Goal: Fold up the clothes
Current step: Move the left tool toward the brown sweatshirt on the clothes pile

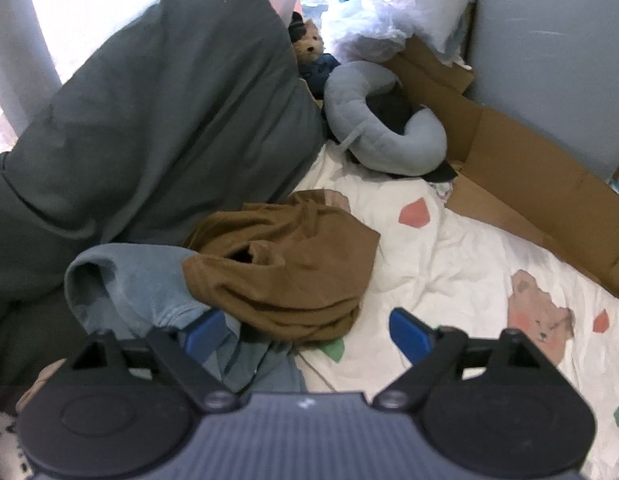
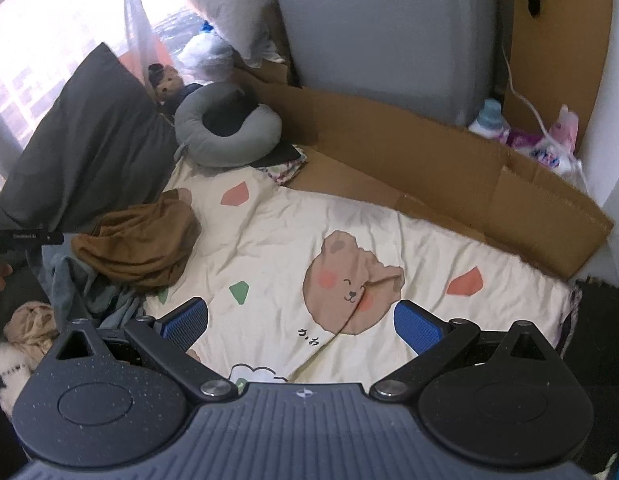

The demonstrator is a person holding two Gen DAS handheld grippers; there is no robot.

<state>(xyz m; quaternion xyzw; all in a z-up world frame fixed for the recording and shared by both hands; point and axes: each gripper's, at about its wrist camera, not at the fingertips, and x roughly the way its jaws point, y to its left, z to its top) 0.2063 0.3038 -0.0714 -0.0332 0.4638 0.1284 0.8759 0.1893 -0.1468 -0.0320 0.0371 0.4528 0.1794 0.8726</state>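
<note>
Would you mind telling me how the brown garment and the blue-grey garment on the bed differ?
The brown garment is ochre brown and lies bunched on top; the blue-grey garment is paler and partly buried under it. The brown one rests mostly on the bear-print sheet, the blue-grey one nearer the dark pillow. Both are crumpled and unfolded.

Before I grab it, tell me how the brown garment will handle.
Likely floppy: the brown garment lies crumpled in soft folds. Probably light, being thin cloth. It overlaps the blue garment, so lifting it may drag that along.
</note>
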